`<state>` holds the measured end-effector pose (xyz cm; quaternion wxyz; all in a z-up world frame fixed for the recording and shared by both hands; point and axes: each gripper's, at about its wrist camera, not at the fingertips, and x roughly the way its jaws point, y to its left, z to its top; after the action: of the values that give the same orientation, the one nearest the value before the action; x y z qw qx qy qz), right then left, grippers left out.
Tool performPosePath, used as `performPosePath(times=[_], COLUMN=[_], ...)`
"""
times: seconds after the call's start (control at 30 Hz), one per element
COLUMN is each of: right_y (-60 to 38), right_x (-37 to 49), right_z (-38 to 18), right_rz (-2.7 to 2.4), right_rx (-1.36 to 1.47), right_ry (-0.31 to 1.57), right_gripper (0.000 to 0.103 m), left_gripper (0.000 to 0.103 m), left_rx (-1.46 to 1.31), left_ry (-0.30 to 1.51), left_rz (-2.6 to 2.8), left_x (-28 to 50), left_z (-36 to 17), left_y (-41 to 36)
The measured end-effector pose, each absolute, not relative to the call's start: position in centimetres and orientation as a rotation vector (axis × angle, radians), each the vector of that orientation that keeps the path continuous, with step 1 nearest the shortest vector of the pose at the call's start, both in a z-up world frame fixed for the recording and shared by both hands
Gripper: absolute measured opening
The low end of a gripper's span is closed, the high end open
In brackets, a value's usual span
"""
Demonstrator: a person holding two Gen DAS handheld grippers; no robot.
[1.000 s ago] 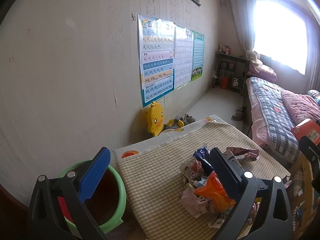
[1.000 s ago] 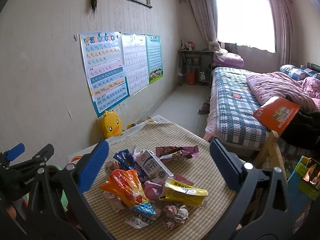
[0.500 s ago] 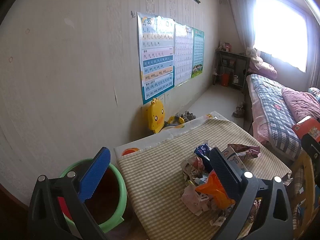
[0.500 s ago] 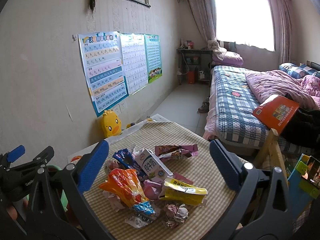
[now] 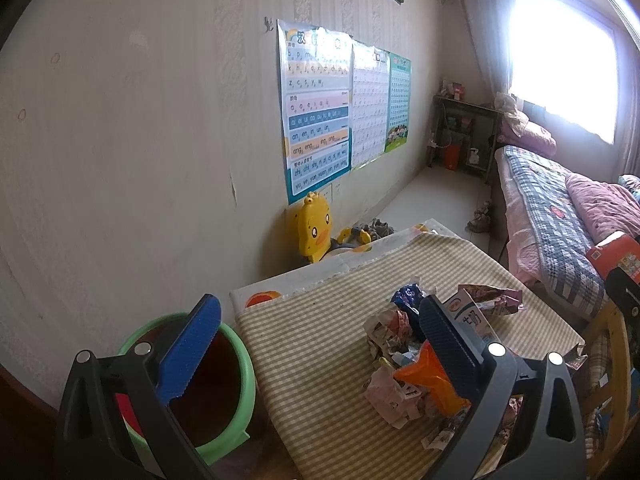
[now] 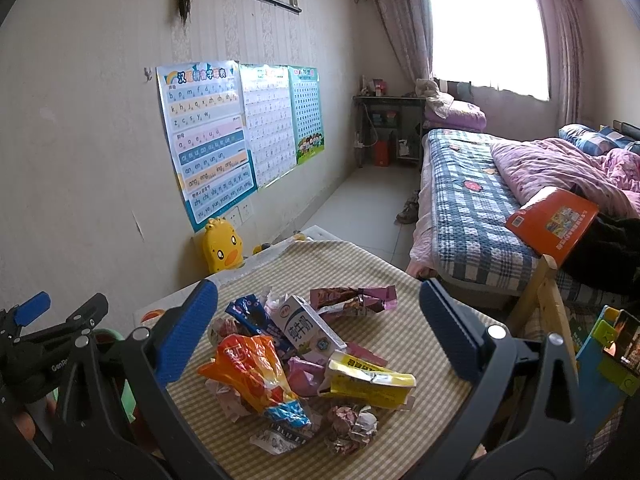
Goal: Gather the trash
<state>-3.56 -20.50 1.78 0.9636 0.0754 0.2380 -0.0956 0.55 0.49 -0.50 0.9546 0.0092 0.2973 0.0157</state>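
Observation:
A pile of trash lies on a small table with a checked cloth (image 6: 384,280): an orange snack bag (image 6: 250,372), a white milk carton (image 6: 306,330), a yellow box (image 6: 370,380), a purple wrapper (image 6: 354,298) and crumpled paper (image 6: 352,426). The pile also shows in the left wrist view (image 5: 420,368). A green-rimmed bin (image 5: 240,380) stands at the table's left side. My left gripper (image 5: 316,344) is open and empty above the bin and the table's left edge. My right gripper (image 6: 318,322) is open and empty above the pile.
A yellow duck toy (image 6: 222,248) stands by the wall behind the table. Posters (image 6: 208,140) hang on the wall. A bed with a checked cover (image 6: 472,208) and an orange book (image 6: 552,224) lies to the right. A wooden chair (image 6: 540,304) stands at the table's right.
Both views have drifted slightly; the left gripper has shifted a little so the table sits lower and more central. Both grippers stay open. The trash has not moved.

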Motion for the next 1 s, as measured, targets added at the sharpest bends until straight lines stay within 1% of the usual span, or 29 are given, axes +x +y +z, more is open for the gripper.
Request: performPosePath(times=[1.0], right_y=[-20.9], right_x=[-3.3], right_z=[0.5], right_rz=[-0.194], right_rx=[0.163], right_ry=[0.517], right_gripper=[0.099], left_gripper=[0.095], left_rx=[0.019], left_ry=[0.62], left_rz=[0.033], left_x=[0.6], left_z=[-1.0], left_y=[0.7])
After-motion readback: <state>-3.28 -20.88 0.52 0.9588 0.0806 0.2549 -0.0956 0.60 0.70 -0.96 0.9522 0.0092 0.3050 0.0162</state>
